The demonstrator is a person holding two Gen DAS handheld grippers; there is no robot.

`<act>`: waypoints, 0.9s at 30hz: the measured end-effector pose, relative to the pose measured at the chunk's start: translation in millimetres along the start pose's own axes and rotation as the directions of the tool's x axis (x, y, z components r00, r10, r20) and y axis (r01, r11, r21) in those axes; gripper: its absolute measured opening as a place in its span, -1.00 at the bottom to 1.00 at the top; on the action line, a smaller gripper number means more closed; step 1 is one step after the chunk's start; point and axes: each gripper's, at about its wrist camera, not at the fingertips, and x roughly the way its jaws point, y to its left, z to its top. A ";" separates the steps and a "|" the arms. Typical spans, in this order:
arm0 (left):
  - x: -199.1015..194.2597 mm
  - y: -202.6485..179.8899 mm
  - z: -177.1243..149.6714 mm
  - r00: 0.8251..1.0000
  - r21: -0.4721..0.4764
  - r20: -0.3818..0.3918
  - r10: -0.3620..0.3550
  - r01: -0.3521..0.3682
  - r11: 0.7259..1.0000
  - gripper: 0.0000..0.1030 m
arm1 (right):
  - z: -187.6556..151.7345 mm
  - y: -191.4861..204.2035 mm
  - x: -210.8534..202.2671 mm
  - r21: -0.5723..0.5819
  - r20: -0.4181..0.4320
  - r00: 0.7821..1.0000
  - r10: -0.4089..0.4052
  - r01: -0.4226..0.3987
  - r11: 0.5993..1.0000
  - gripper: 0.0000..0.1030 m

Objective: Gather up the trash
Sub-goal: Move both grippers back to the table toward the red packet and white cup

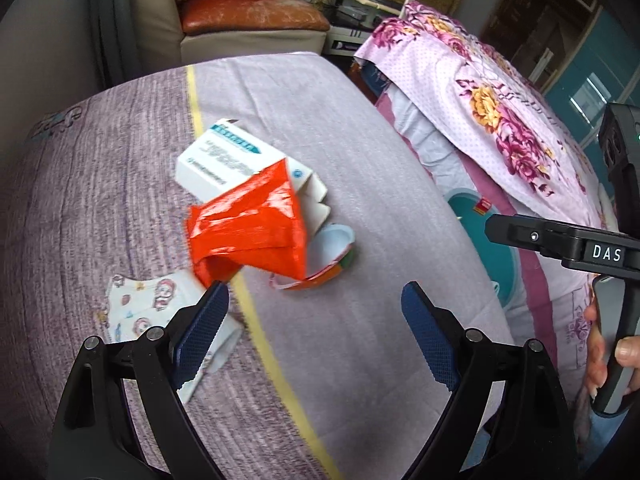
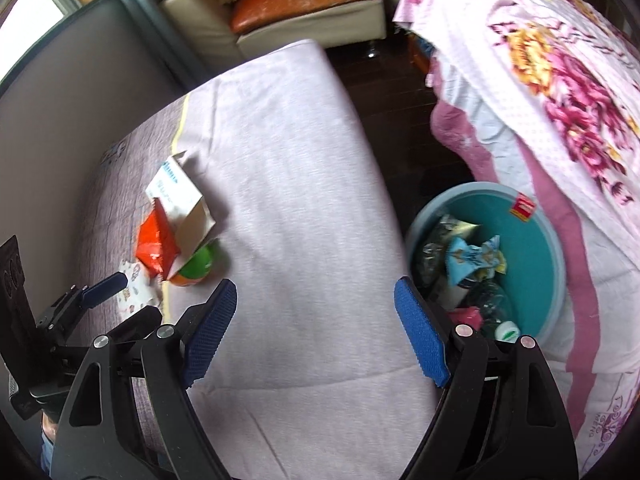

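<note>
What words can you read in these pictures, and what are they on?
"DAS": white letters on the right gripper's black body.
"MENG", faint: embroidered on the pink bedding.
White box: teal and grey print, too blurred to read.
Red sticker on the teal bin: too small.

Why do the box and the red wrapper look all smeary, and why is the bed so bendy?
Left wrist view: the white box and red wrapper are streaked by motion blur, and the fisheye lens bows the bed cover. Right wrist view: the same bowing, the pile is soft, and the teal bin is only a little sharper.
</note>
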 end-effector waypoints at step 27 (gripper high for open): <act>23.2 83.3 -2.9 0.996 -0.078 -0.055 0.064 -0.068 0.995 0.72 | 18.3 97.5 98.3 -0.090 -0.185 0.980 0.070 -0.087 0.992 -0.74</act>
